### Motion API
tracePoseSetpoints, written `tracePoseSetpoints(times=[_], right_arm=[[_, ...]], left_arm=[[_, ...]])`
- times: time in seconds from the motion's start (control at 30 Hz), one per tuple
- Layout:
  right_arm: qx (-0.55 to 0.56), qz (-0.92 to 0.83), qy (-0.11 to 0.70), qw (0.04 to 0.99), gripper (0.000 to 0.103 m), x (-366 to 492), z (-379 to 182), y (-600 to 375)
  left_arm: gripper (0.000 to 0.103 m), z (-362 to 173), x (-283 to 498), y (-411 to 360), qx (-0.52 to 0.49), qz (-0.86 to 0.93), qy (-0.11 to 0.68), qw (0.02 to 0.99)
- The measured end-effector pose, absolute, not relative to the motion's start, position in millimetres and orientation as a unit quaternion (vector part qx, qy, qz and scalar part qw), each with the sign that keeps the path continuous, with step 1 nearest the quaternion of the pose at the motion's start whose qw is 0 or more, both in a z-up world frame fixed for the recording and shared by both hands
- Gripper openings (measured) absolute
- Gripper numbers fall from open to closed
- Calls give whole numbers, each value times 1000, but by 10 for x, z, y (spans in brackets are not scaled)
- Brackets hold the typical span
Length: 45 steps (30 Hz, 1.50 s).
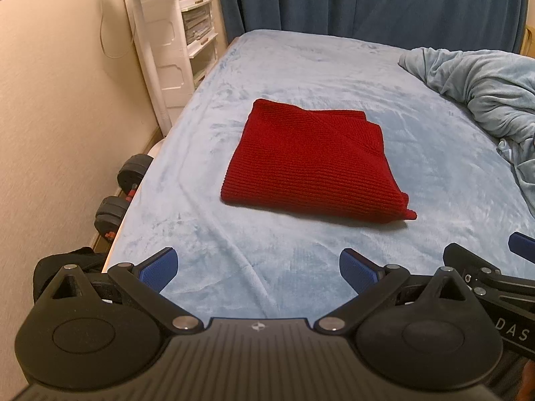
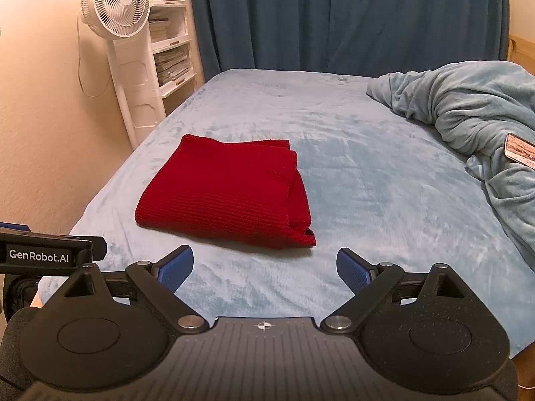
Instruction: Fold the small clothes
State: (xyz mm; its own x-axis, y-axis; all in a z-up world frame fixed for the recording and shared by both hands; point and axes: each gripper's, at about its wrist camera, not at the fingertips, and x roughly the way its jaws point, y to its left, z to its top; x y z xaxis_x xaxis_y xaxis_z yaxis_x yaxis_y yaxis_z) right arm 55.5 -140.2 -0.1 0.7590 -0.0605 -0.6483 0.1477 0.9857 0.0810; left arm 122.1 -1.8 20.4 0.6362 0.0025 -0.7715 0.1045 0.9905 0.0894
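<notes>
A red knitted garment (image 1: pixel 311 163) lies folded into a neat rectangle on the light blue bed (image 1: pixel 274 260); the right wrist view shows the same red garment (image 2: pixel 227 193) left of centre. My left gripper (image 1: pixel 259 269) hovers open over the bed's near part, short of the garment, with nothing between its blue pads. My right gripper (image 2: pixel 265 269) is also open and empty, just before the garment's near right corner. Part of the right gripper (image 1: pixel 495 274) shows at the right edge of the left wrist view.
A bunched light blue blanket (image 2: pixel 468 113) fills the bed's right side, with a phone (image 2: pixel 521 153) lying on it. A white standing fan (image 2: pixel 117 10) and a shelf (image 2: pixel 172 53) stand by the left wall. Dumbbells (image 1: pixel 123 190) lie on the floor beside the bed. Dark blue curtains (image 2: pixel 334 16) hang behind.
</notes>
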Motion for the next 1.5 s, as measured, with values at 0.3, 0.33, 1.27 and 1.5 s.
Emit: tracePoseSetpoints(times=[0.3,0.33,1.27,1.5], right_arm=[[60,-54,342,936,96,555,19,-1384],[60,-54,342,936,96,557,22,-1385],[36,-51,339,939,102,568,35,-1352],[34,-50,346,936,102,579,18,-1343]], left_arm=[[103,202,1222,-9,66,-27,428,901],[103,202,1224,-6,67,-27,428,901],[103,170,1210,30,74,-20,430,900],[103,156,1192,37,80,-18,431,899]])
